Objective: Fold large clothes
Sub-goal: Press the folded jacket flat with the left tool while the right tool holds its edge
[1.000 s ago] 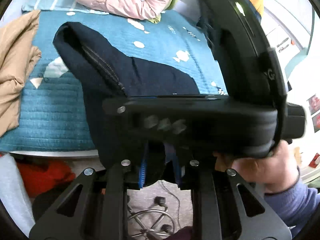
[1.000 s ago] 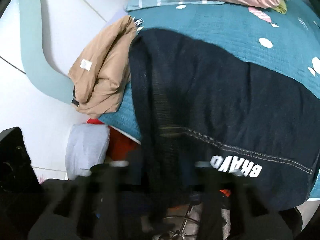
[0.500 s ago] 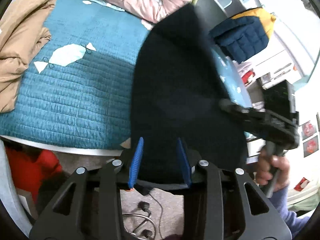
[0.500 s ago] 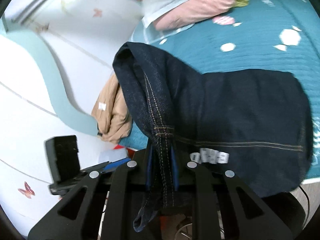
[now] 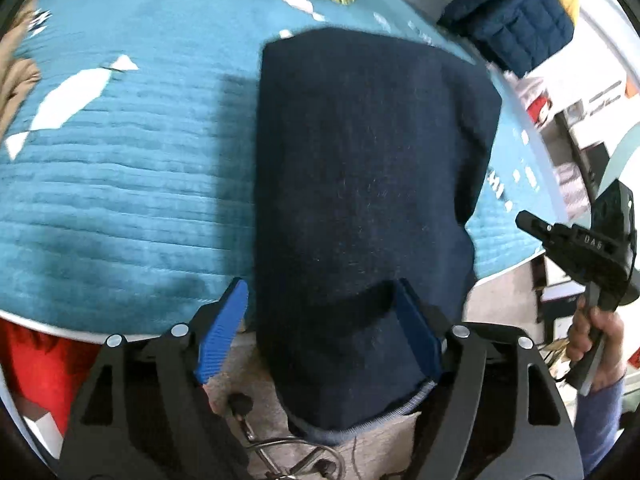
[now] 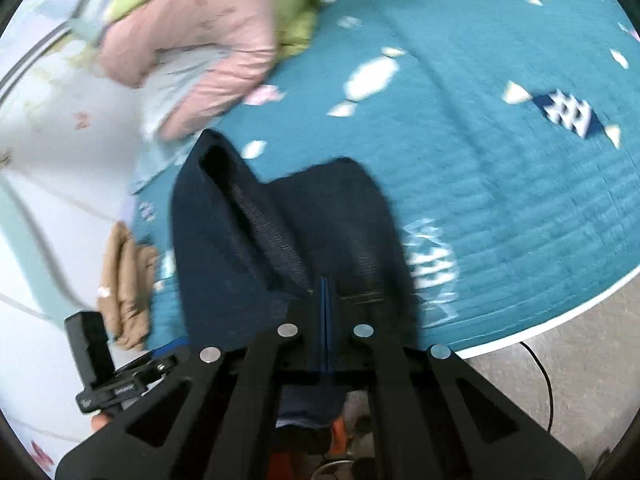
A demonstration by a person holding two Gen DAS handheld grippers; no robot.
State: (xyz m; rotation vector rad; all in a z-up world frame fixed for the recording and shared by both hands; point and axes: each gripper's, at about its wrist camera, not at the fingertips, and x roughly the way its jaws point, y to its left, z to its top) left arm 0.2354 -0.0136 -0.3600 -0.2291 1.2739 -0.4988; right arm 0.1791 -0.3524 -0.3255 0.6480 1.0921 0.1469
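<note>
Your left gripper [image 5: 320, 340] stood open around the dark jeans [image 5: 360, 184]; your right gripper [image 6: 326, 320] was clamped on their edge. They looked heavy, soft denim, best pinched at a thick seam just ahead of the fingers.

The folded garment [image 5: 360, 184] lies on the bed [image 5: 120, 208], its near end hanging over the front edge. Bedding [image 6: 200, 52] is heaped at the far edge, and a jacket [image 6: 124, 276] sits at the bed's left edge.

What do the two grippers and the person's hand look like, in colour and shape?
The left gripper and right gripper have black frames with cut-out openings, silver round bolts and ribbed blue finger pads. The right hand is bare, with a blue-purple sleeve.
</note>
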